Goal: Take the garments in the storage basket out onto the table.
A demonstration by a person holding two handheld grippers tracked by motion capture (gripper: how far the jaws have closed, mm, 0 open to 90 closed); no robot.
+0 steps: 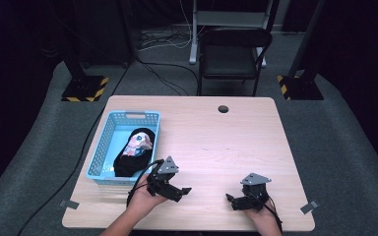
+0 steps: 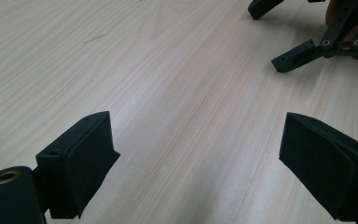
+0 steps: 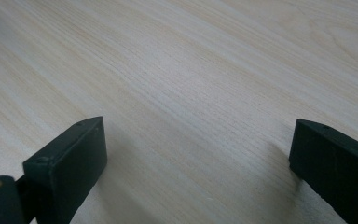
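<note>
Claws (image 1: 183, 191) (image 1: 230, 199) open, low over table (image 1: 216, 142)

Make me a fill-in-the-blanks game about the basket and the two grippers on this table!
1. The basket is light ____ in colour.
2. The dark sock lies ____ the basket.
3. The left gripper has its jaws ____, with nothing between them.
4. The gripper nearer to the basket is the ____ one; the right gripper is farther off.

Missing words: blue; inside; open; left

basket (image 1: 101, 143): contents' print too small to tell | forearms: cut off at bottom edge (high view)
</note>
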